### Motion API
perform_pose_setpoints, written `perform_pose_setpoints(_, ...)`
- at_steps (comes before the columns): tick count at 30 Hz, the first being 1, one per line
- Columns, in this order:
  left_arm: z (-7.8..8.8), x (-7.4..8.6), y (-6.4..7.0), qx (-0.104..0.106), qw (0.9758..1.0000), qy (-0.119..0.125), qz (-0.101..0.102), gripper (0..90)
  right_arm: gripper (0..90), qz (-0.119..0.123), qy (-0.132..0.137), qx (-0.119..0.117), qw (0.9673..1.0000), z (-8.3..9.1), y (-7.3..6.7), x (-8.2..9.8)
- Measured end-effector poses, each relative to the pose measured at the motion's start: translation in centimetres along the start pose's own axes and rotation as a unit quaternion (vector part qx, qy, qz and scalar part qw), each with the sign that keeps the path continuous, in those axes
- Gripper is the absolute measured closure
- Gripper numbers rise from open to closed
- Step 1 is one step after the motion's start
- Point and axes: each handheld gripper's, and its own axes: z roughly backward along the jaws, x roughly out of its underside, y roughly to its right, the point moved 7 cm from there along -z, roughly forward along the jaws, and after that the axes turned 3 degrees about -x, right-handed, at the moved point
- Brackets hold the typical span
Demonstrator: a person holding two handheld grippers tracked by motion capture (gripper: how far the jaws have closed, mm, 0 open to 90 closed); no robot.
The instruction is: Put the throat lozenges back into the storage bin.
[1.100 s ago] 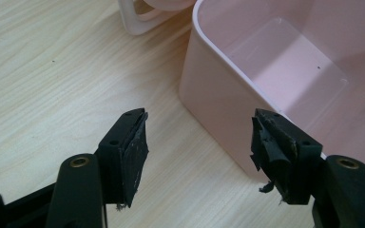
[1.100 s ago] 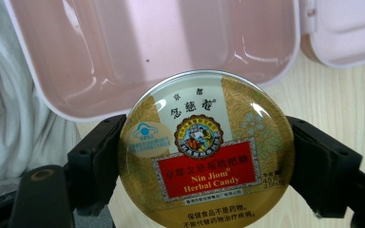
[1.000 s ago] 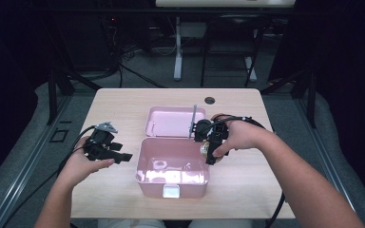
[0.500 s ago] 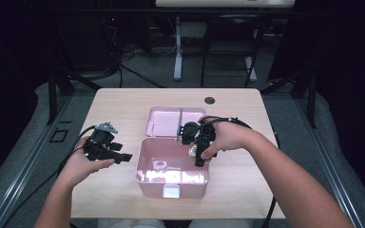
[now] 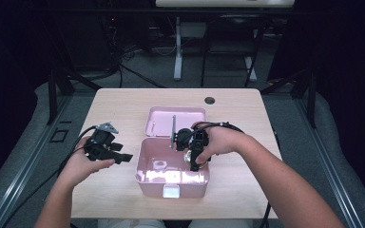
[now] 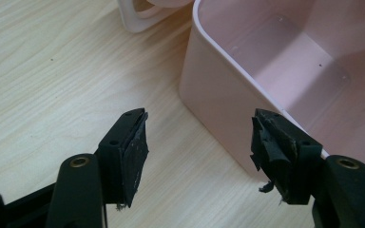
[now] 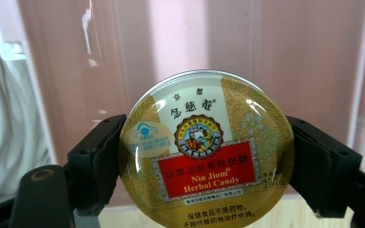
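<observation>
A round candy tin sat clamped between the right gripper's two black jaws, one pad on each side of its rim, its printed lid facing the camera; the label read "Nin Jiom Herbal Candy". Behind it rose the glossy wall of the pink box.

From the high view, the right gripper hung over the box, at its right inner side, with the tin a small shiny spot; no label could be read there. The open lid lay behind the box on the table.

The left gripper rested left of the box. Its own view showed the jaws spread wide and empty, the box's outer wall just beyond them.
</observation>
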Motion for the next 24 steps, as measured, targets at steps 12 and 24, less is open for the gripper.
perform_pose_setpoints(12, 0.0, 0.0, 0.0, 0.000, 1.0000, 0.001, 0.002, 36.8, 19.7, 0.006, 0.007, -0.006, 0.9999, -2.2, 0.4, -0.1)
perform_pose_setpoints(24, -0.1, 0.1, -0.1, -0.001, 1.0000, -0.003, -0.002, 36.8, 19.7, 0.005, 0.007, -0.016, 0.9998, -4.3, 0.7, -0.1)
